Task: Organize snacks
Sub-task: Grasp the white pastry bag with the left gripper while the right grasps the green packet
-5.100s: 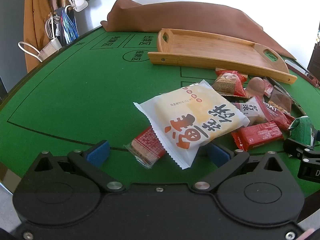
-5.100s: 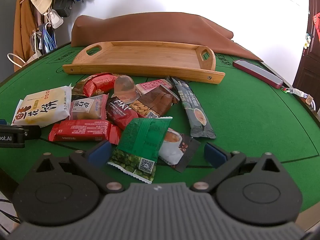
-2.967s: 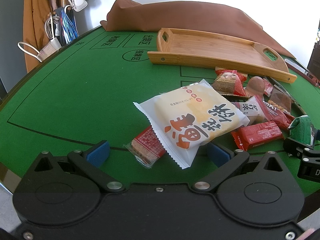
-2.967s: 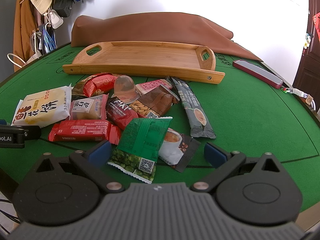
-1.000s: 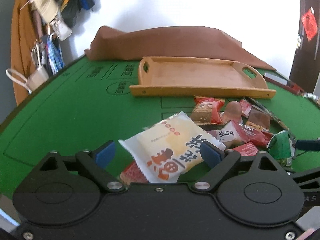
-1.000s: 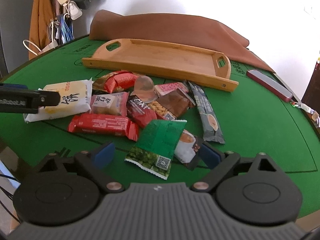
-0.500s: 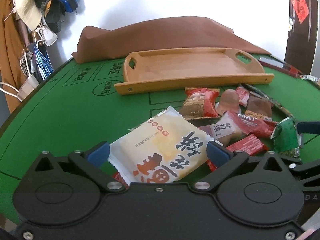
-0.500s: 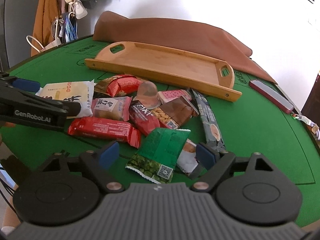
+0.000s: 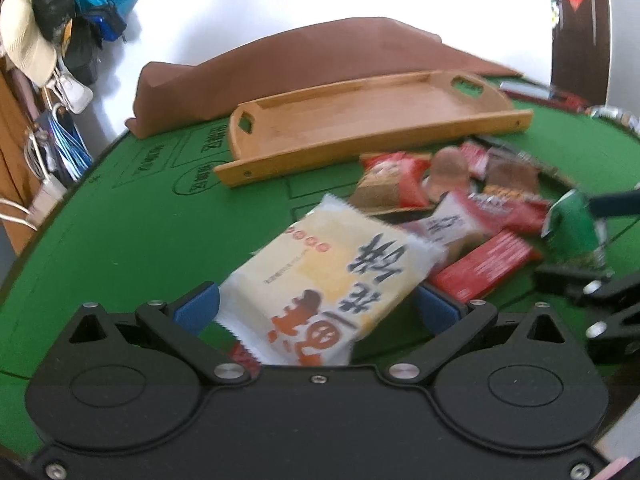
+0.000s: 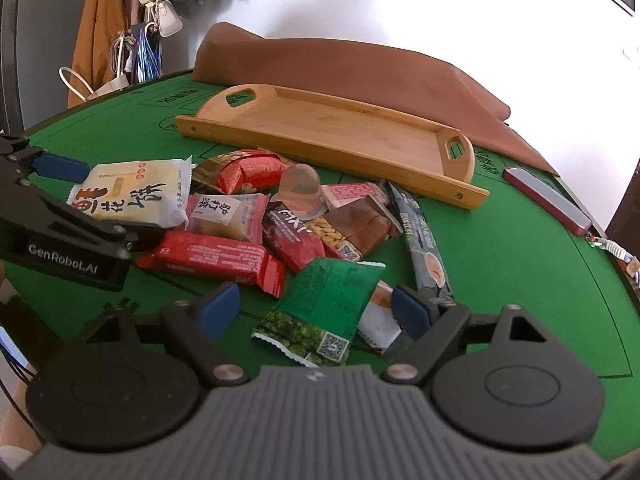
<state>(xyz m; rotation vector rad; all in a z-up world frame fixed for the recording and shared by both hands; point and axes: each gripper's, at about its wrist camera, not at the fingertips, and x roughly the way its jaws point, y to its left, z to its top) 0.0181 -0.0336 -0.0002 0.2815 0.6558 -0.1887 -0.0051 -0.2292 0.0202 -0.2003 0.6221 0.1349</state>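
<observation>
A cream biscuit packet [image 9: 328,276] lies on the green table between the blue pads of my left gripper [image 9: 316,308]. Its jaws stand wide and the pads do not visibly press on the packet. The right wrist view shows the same packet [image 10: 132,196] flat on the table, with a left finger on each side of it. My right gripper [image 10: 316,312] is open around a green snack packet [image 10: 324,308], with a gap at its left pad. The wooden tray [image 10: 320,140] stands bare behind the snack pile.
More snacks lie bunched in the pile: a long red packet [image 10: 212,258], a jelly cup [image 10: 300,188], a dark coffee stick [image 10: 424,240]. A red phone [image 10: 548,200] lies at the right. A brown cloth [image 10: 360,68] lies behind the tray, and bags hang at the far left.
My left gripper has rolled and come lower over the biscuit packet, which now sits deeper between its wider jaws. The right gripper's jaws have narrowed a little around the green packet.
</observation>
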